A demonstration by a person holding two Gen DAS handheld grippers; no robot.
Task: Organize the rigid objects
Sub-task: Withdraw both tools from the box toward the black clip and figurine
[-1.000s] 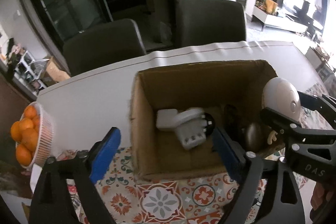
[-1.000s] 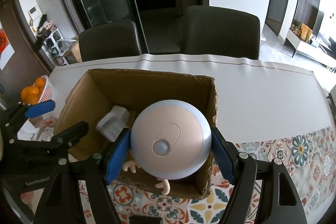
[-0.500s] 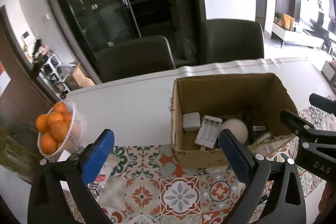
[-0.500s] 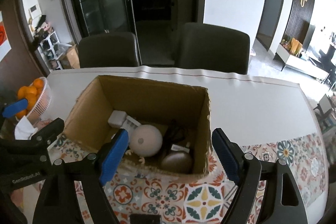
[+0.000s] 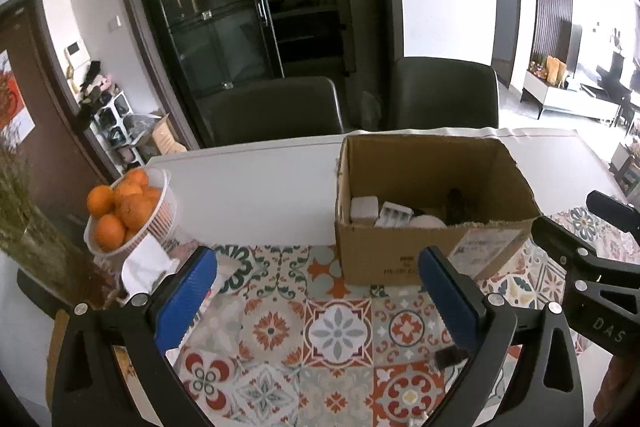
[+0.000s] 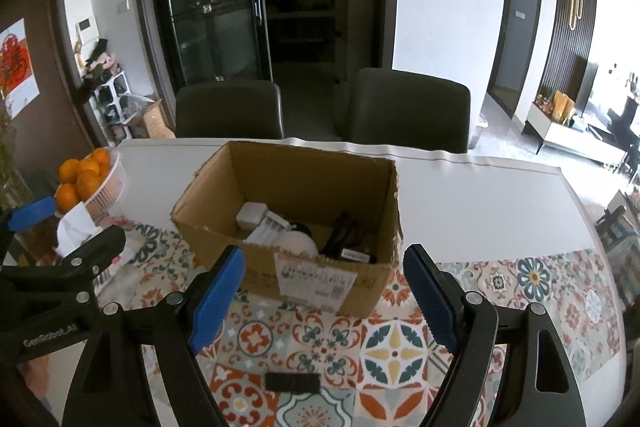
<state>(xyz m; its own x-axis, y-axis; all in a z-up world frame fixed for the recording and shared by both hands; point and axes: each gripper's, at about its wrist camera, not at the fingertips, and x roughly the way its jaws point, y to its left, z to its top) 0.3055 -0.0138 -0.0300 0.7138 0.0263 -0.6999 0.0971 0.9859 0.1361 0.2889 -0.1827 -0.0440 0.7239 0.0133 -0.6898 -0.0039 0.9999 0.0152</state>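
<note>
An open cardboard box (image 5: 408, 259) (image 6: 304, 275) stands on the patterned tablecloth. Inside lie a round white-and-pink device (image 6: 295, 242) (image 5: 430, 221), a white battery charger (image 6: 266, 230) (image 5: 394, 214), a white adapter (image 6: 250, 215) (image 5: 363, 206) and black items (image 6: 346, 239). My left gripper (image 5: 318, 291) is open and empty, in front of the box. My right gripper (image 6: 326, 293) is open and empty, just in front of the box. A small black object (image 6: 293, 382) (image 5: 450, 355) lies on the cloth near the front.
A white basket of oranges (image 5: 128, 211) (image 6: 90, 179) and a tissue pack (image 5: 146, 267) sit at the table's left. Two dark chairs (image 6: 408, 111) stand behind the table. The white tabletop (image 6: 472, 203) stretches right of the box.
My right gripper let the round device go into the box and opened. Both grippers pulled back from the box toward the front of the table.
</note>
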